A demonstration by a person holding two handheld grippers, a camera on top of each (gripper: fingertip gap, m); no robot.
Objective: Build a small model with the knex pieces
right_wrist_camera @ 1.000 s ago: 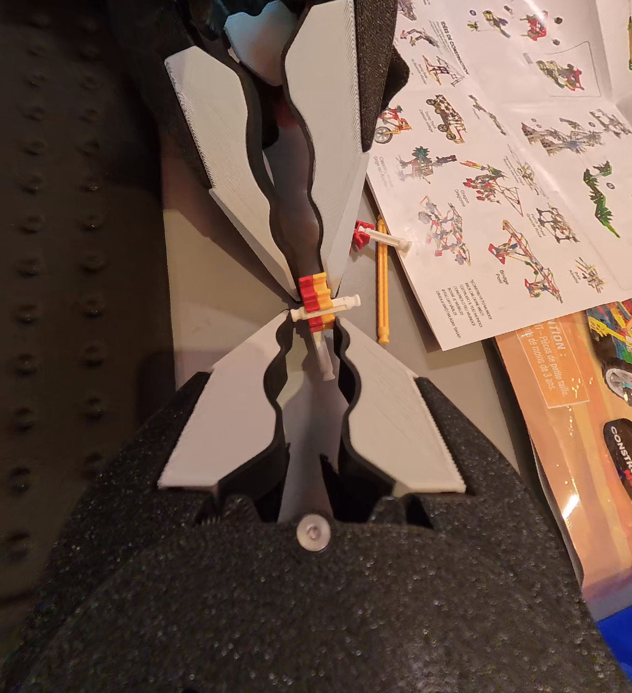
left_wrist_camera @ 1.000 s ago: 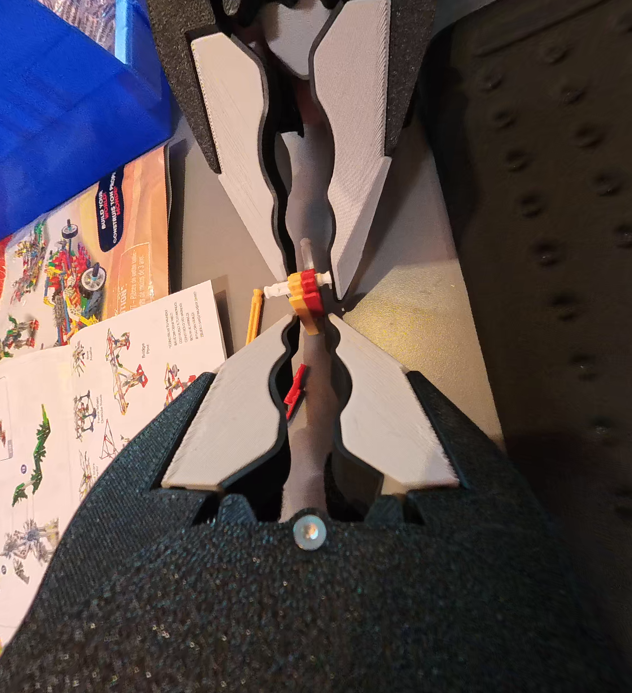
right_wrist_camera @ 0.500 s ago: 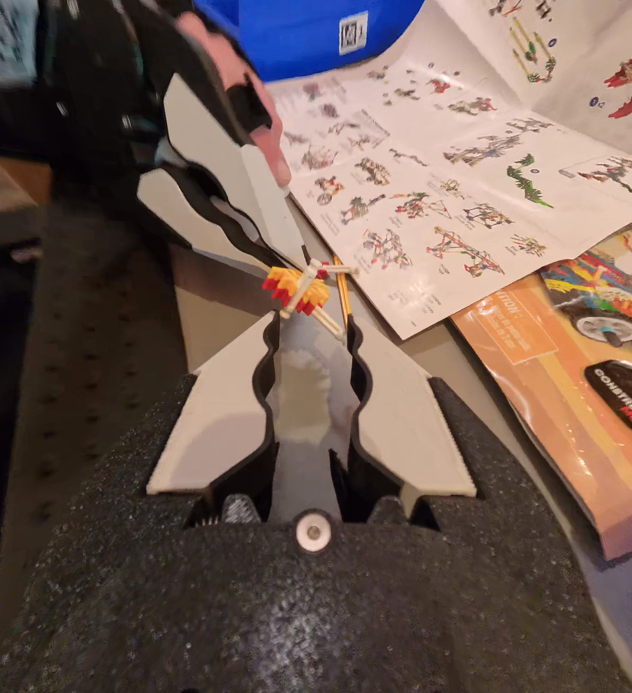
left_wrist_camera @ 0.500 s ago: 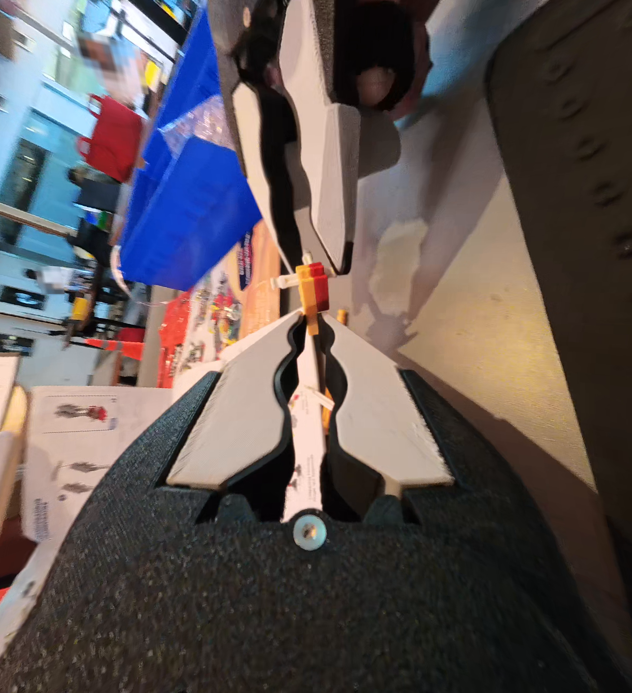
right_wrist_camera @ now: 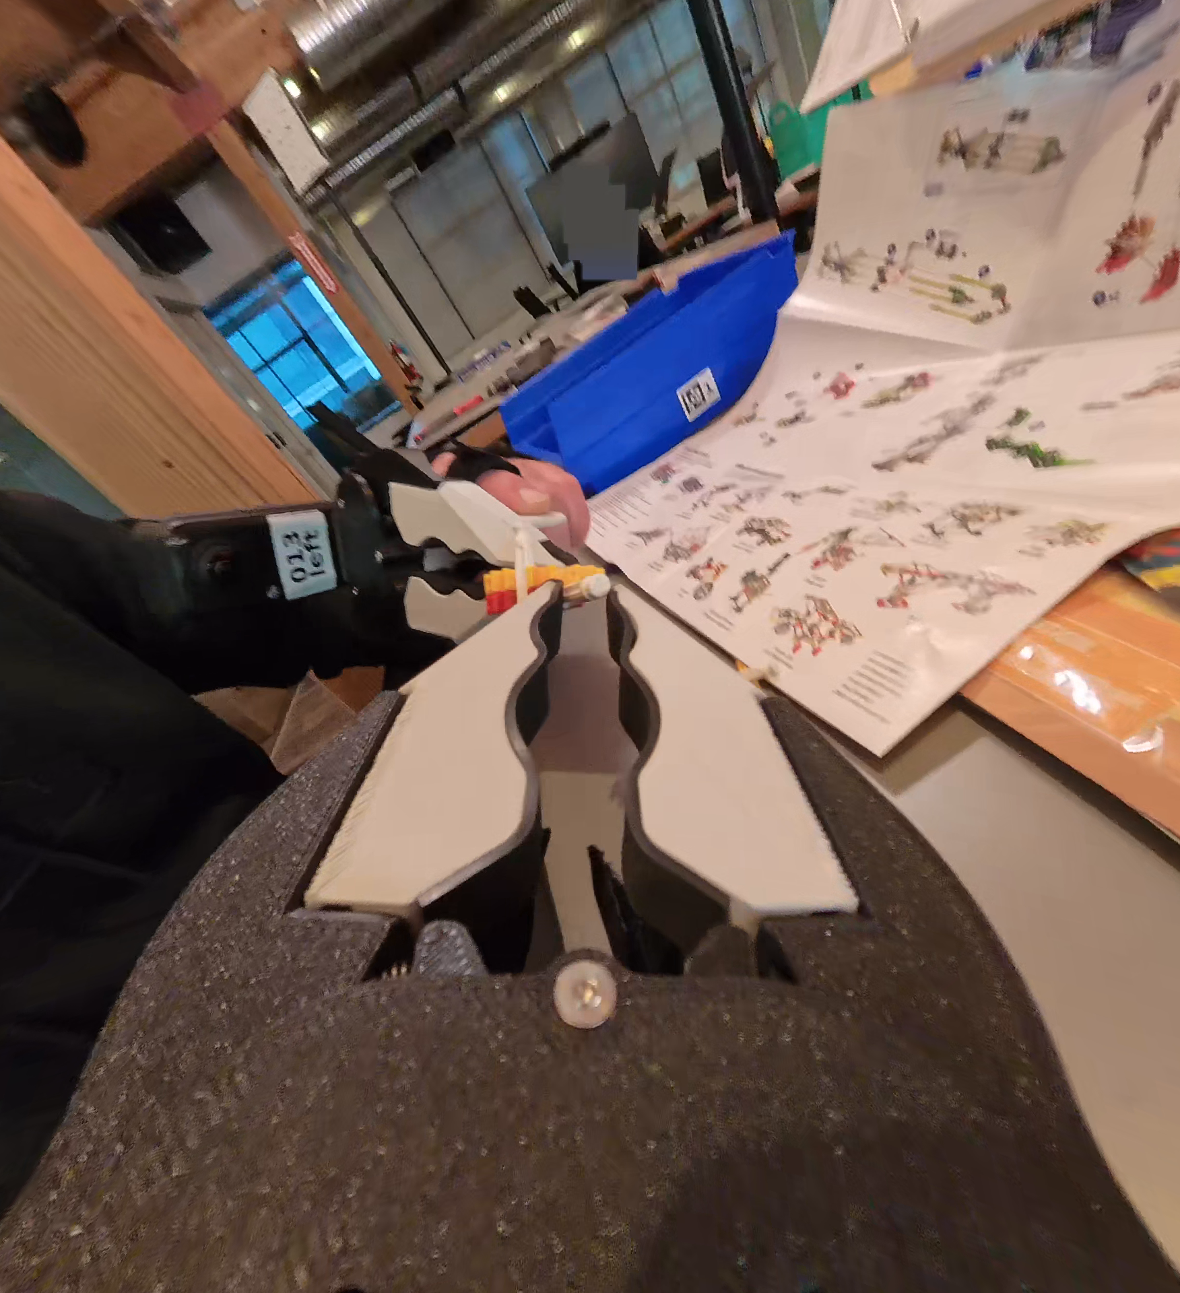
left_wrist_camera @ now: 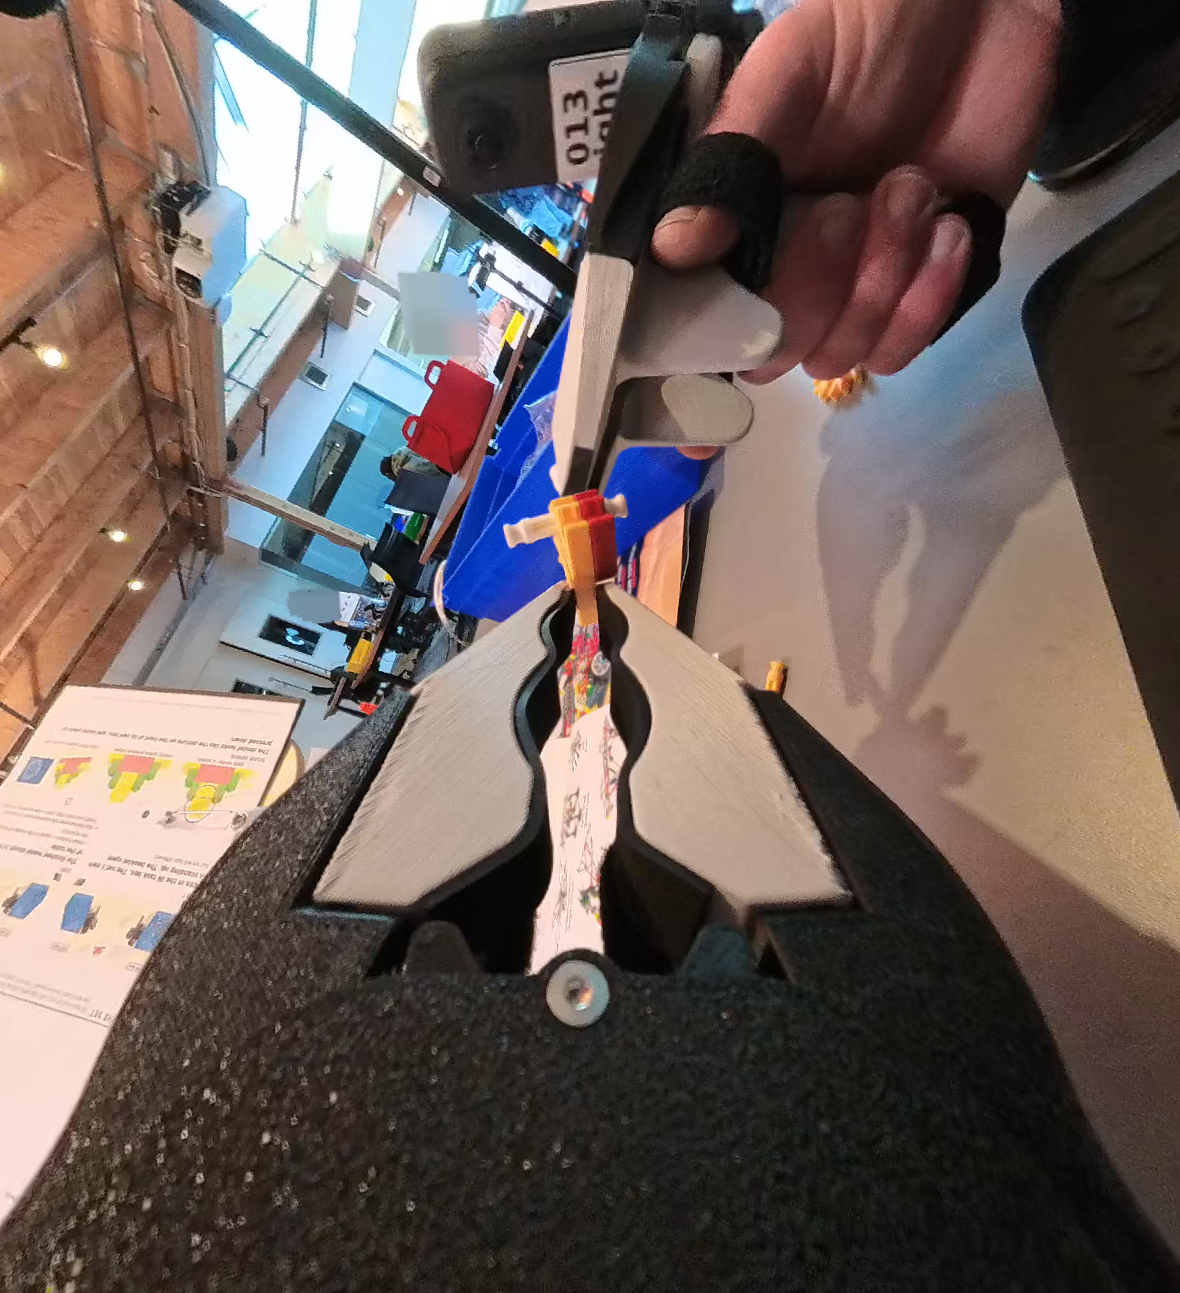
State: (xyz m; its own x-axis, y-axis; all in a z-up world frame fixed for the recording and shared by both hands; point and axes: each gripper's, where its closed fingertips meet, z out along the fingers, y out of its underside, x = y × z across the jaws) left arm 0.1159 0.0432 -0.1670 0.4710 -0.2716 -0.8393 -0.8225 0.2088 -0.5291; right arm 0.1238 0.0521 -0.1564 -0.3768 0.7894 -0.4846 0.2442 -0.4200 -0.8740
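A small toy assembly (left_wrist_camera: 584, 535) of a yellow and a red toothed connector on white rods is held in the air between both grippers. My left gripper (left_wrist_camera: 586, 598) is shut on the yellow connector's lower end. My right gripper (left_wrist_camera: 573, 479), held by a hand (left_wrist_camera: 874, 210), comes in from above and meets the assembly's top. In the right wrist view my right gripper (right_wrist_camera: 584, 595) is shut on the assembly (right_wrist_camera: 538, 577), with a white rod standing up from it. The left gripper (right_wrist_camera: 486, 570) grips it from the left, held by a hand in a black sleeve.
A grey table (left_wrist_camera: 923, 630) carries a blue bin (right_wrist_camera: 643, 378), a large folded instruction sheet (right_wrist_camera: 923, 525) and orange packaging (right_wrist_camera: 1098, 700). A black dimpled mat (left_wrist_camera: 1168, 490) runs along one edge. A yellow rod (left_wrist_camera: 776, 675) lies on the table. A printed sheet (left_wrist_camera: 118, 804) stands at the left. The grippers are tip to tip, or close to it.
Both grippers have tilted up from looking down at the table to looking across the room, still holding the assembly between them. It sits higher above the table.
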